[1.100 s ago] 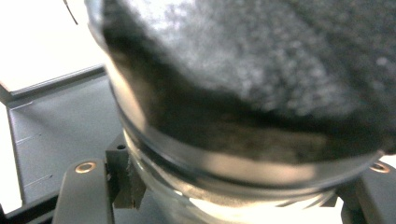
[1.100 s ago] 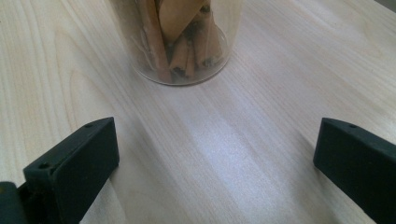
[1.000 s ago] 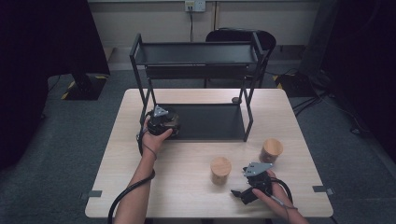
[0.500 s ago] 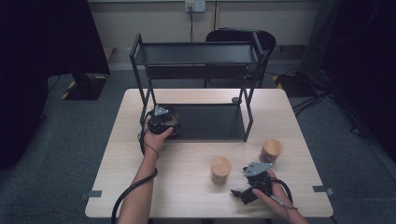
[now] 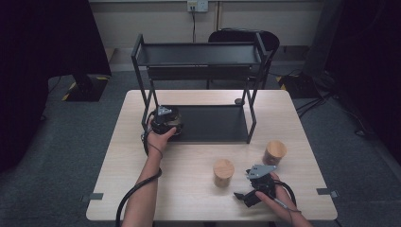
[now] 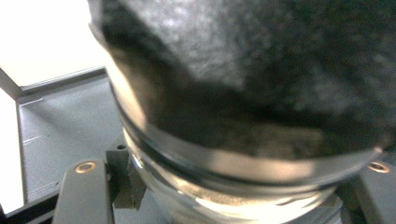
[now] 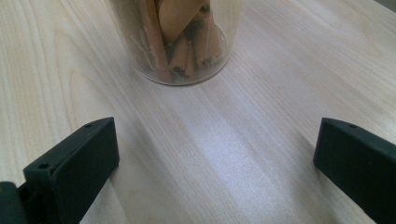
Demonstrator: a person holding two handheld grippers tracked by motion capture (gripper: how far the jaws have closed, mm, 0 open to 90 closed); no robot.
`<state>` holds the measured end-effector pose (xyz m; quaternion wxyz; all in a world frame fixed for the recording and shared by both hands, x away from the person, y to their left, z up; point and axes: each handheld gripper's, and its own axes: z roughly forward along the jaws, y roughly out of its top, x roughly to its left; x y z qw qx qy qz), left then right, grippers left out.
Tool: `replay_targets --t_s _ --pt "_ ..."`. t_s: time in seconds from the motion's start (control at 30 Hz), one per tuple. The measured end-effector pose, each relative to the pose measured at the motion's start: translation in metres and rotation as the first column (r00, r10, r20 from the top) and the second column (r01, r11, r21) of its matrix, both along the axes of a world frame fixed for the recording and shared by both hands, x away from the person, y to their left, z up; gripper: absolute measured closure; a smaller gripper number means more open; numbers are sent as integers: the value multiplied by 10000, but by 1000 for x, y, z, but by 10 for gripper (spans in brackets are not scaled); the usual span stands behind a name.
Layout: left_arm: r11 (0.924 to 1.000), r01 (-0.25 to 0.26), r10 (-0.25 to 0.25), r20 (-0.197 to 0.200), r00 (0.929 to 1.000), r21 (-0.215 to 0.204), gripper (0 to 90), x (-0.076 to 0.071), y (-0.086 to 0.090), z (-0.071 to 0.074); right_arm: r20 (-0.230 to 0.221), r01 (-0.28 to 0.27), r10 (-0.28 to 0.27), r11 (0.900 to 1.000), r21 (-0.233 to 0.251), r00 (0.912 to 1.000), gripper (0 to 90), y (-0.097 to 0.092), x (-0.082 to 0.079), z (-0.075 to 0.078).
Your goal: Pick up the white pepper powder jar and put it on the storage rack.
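Note:
My left gripper point(image 5: 165, 120) is at the left front corner of the black rack's lower shelf point(image 5: 213, 124), shut on a glass jar. In the left gripper view the jar point(image 6: 233, 140) has dark contents, sits close up between the jaws, and the grey shelf floor point(image 6: 65, 121) lies below it. My right gripper point(image 5: 246, 196) rests near the table's front edge, open, with nothing between its jaws. In the right gripper view point(image 7: 215, 154) a clear jar of brown sticks point(image 7: 180, 37) stands just ahead on the wood.
Two wooden-lidded jars stand on the light wooden table point(image 5: 189, 189), one at centre front point(image 5: 223, 171) and one further right point(image 5: 274, 151). The rack's top shelf point(image 5: 198, 54) spans the far half. A dark chair point(image 5: 246, 38) is behind the table.

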<state>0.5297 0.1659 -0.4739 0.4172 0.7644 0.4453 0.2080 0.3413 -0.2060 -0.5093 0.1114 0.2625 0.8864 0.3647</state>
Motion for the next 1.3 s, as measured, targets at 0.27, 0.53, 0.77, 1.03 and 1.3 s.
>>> replay_targets --t_s 0.27,0.53,0.77,1.03,1.3 --pt "9999 104 -103 -63 9999 72 311 3 -9 -2 4 -1 1 10000 -2 10000 0 0 0 0" --pt "10000 -13 13 -59 10000 83 311 7 -11 -4 6 3 -3 10000 -2 10000 0 0 0 0" --pt "9999 -77 78 -127 9999 80 311 8 -12 -6 6 3 -3 10000 -2 10000 0 0 0 0" --pt "9997 -246 249 -263 9993 95 311 11 -15 -9 8 10 -10 10000 2 10000 0 0 0 0" --pt "9996 -281 283 -181 9994 99 309 10 -17 -11 6 14 -14 10000 2 10000 0 0 0 0"
